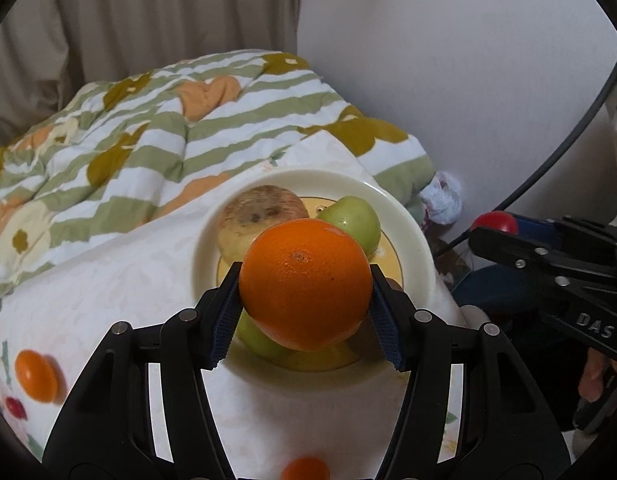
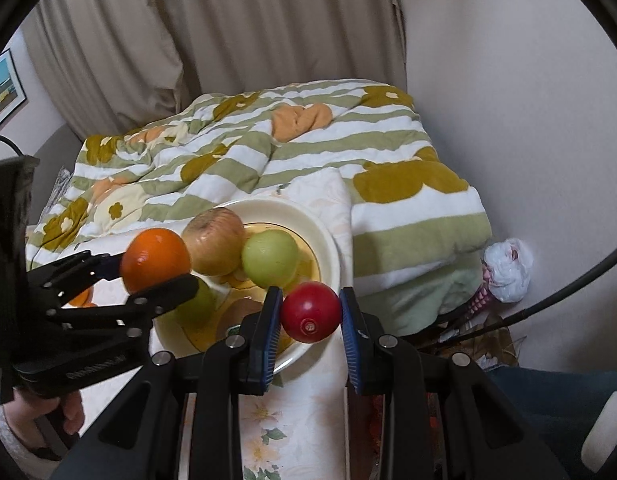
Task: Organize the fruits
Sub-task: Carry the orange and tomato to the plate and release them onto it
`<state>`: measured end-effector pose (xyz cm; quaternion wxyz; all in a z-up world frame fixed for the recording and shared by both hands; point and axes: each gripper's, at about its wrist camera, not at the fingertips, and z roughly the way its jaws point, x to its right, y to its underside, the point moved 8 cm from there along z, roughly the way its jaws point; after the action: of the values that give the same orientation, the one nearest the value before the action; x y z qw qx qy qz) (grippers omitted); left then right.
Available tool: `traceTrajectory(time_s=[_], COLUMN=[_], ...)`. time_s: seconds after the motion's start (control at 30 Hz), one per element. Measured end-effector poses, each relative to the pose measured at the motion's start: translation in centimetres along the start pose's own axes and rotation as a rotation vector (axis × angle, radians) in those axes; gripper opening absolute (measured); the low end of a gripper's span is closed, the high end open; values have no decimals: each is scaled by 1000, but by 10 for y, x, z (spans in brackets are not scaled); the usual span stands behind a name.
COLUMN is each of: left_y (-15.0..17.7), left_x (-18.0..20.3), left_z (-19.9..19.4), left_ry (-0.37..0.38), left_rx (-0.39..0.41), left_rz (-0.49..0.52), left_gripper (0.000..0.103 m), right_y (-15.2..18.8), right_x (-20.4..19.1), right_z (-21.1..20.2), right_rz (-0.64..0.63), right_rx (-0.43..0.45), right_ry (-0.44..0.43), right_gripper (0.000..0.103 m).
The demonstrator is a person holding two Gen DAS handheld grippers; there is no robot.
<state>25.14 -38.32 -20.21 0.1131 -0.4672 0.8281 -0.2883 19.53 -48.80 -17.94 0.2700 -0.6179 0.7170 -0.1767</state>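
My left gripper [image 1: 306, 304] is shut on a large orange [image 1: 304, 282] and holds it just above the near side of a cream plate [image 1: 412, 236]. The plate holds a brown pear-like fruit [image 1: 260, 216] and green apples [image 1: 356, 220]. My right gripper [image 2: 310, 316] is shut on a red apple [image 2: 311, 312] over the plate's [image 2: 324, 236] right rim. In the right wrist view the orange [image 2: 154, 260] sits in the left gripper at the plate's left side, beside the brown fruit [image 2: 214, 240] and a green apple [image 2: 270, 258].
The plate stands on a white floral cloth [image 1: 108, 280]. Two more oranges [image 1: 36, 376] lie on the cloth near its left and front edge. A striped green quilt [image 1: 148, 140] lies behind. A wall and a white plastic bag [image 2: 508, 264] are to the right.
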Motion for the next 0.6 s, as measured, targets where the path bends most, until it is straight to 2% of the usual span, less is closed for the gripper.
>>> traceTrajectory(time_s=[0.17, 0.33, 0.4, 0.43, 0.5, 0.6], left_y=[2, 6, 6, 4, 0, -3], left_x=[6, 8, 7, 6, 4, 0], left_z=[13, 19, 17, 14, 4, -5], left_ry=[-10, 10, 1, -13, -20, -20], left_rx=[-11, -30, -23, -9, 29, 30], left_rz=[48, 53, 63, 66, 63, 57], left_gripper=[66, 67, 83, 102, 103, 103], right_y=[4, 4, 4, 3, 1, -1], right_x=[7, 11, 13, 14, 15, 16], right_z=[4, 3, 2, 1, -1, -2], right_rz=[33, 58, 63, 67, 70, 75], right_rx=[-5, -8, -7, -4, 0, 4], right_ry=[10, 22, 26, 29, 34, 37], right_gripper=[27, 27, 27, 27, 27, 27])
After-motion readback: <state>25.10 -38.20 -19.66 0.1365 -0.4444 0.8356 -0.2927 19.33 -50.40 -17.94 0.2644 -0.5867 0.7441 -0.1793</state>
